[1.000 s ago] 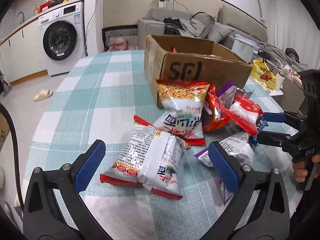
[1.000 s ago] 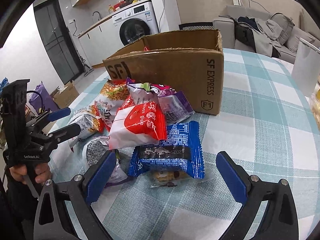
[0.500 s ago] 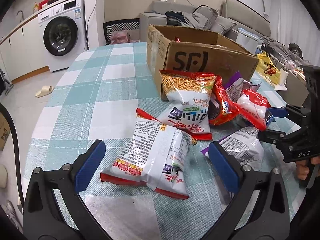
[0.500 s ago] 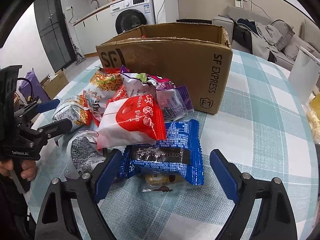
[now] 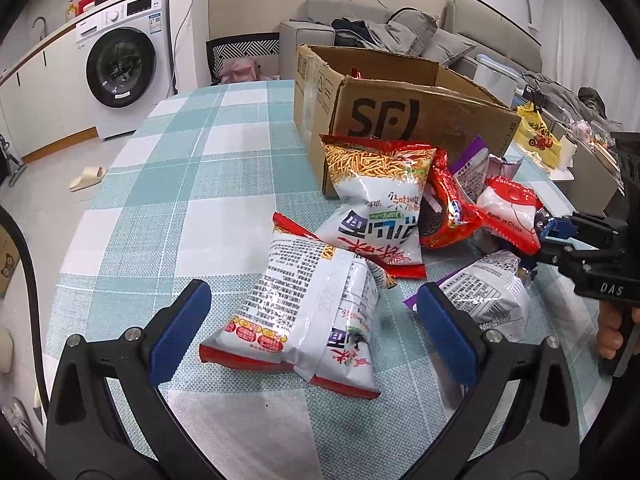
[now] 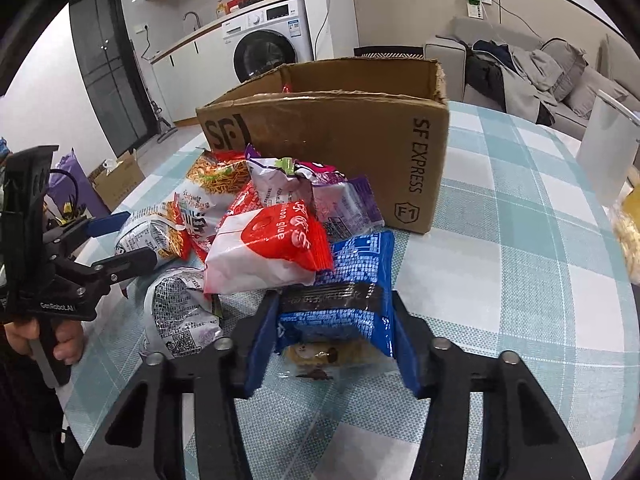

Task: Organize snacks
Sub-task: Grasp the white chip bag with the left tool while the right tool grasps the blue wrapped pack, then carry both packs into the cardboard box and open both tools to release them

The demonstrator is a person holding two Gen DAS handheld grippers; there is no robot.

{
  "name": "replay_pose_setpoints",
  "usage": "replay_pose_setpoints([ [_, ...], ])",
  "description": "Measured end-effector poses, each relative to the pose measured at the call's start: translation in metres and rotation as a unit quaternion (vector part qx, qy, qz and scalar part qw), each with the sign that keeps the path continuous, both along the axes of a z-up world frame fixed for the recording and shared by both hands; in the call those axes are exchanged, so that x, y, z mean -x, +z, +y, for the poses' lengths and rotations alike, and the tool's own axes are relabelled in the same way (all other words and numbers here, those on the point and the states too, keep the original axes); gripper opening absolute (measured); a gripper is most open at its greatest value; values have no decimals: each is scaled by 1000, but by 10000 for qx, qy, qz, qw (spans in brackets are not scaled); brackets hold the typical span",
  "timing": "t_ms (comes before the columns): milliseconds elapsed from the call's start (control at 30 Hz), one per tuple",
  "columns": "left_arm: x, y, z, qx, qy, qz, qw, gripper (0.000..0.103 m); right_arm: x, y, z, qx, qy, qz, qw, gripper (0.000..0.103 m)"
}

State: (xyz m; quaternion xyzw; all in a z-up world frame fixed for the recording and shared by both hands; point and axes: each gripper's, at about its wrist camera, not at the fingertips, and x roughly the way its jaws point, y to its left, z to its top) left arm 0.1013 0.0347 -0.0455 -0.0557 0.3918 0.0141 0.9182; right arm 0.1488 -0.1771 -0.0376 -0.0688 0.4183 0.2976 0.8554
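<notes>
A pile of snack bags lies in front of an open SF cardboard box (image 5: 404,116) (image 6: 344,136) on a checked table. My left gripper (image 5: 314,334) is open, its pads either side of a white and red noodle bag (image 5: 308,308) without touching it. My right gripper (image 6: 334,340) has closed on a blue cookie pack (image 6: 344,296), pads pressed on both its sides; it also shows in the left wrist view (image 5: 560,236). A red and white bag (image 6: 268,252) rests on the blue pack's far end. The left gripper also shows in the right wrist view (image 6: 116,244).
More bags lie in the pile: a noodle bag (image 5: 376,204), a red bag (image 5: 448,208), a silver bag (image 5: 488,296) and a purple one (image 6: 320,196). A white container (image 6: 608,152) stands at the table's right edge. A washing machine (image 5: 120,64) and sofa stand behind.
My right gripper moved forward around the blue cookie pack and closed from wide open onto it. My left gripper moved a little closer to the white and red noodle bag, still open.
</notes>
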Motion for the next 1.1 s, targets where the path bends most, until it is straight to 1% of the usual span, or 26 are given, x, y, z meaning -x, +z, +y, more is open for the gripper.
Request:
replay_pose_setpoints([
  [167,2,0,0,-4,-1,-13,10000,102,-2,1,-11,-190,-93,46,9998,47],
  [333,2,-1,1,25,-2,3,10000,102,2,5,-22,-197,-282,-87,9994,47],
  [433,0,-4,4,75,44,82,9999,102,4,8,-29,-237,-375,-136,9989,47],
  [500,-3,-7,7,188,26,167,9997,95,3,11,-33,-259,-451,-180,9985,47],
  [567,-4,-10,8,236,21,250,9994,83,3,13,-35,-298,-463,-184,9983,47],
  [600,-5,-11,9,280,8,300,9992,79,3,13,-36,-302,-463,-192,9983,47],
  [667,-6,-14,10,360,-26,350,9987,63,3,14,-35,-297,-451,-214,9983,47],
  [700,-6,-15,11,412,-52,350,9985,61,4,14,-35,-299,-445,-218,9983,47],
  [733,-5,-15,11,454,-84,319,9984,57,4,14,-35,-303,-444,-221,9983,47],
  [867,-2,-13,9,469,-180,223,9985,53,5,15,-35,-317,-433,-231,9983,47],
  [1100,7,-2,2,475,-224,-4,9986,52,5,19,-36,-363,-469,-340,9977,47],
])
